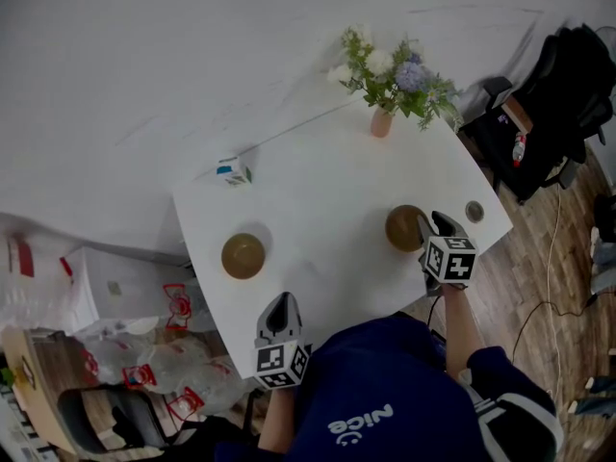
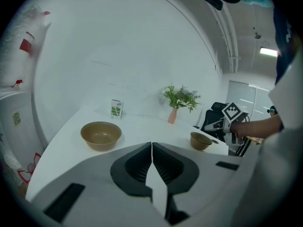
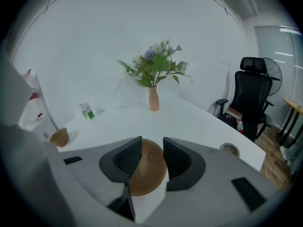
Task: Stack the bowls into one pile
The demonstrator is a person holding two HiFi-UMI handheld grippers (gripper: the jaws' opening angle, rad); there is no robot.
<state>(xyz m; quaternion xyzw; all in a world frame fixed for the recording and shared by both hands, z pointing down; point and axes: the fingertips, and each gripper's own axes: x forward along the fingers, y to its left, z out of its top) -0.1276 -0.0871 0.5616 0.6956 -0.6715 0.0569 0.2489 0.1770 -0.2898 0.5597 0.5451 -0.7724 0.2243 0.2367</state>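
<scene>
Two brown bowls stand apart on the white table [image 1: 318, 181]. The left bowl [image 1: 243, 255] [image 2: 101, 135] is upright and empty, in front of my left gripper [image 1: 282, 301] [image 2: 151, 144], which hovers short of it at the near edge with its jaws touching and nothing between them. The right bowl [image 1: 404, 227] [image 3: 147, 171] sits at the table's right side. My right gripper [image 1: 433, 223] [image 3: 152, 145] is at this bowl's near rim, jaws apart, with the bowl showing in the gap below them. In the right gripper view the left bowl [image 3: 59, 137] is far off at the left.
A pink vase of flowers [image 1: 382, 121] stands at the table's far edge, and a small green-and-white carton [image 1: 233, 171] at the far left corner. A round cable grommet [image 1: 474, 211] lies by the right edge. A black office chair [image 1: 568, 85] stands beyond; bags [image 1: 178, 306] lie left.
</scene>
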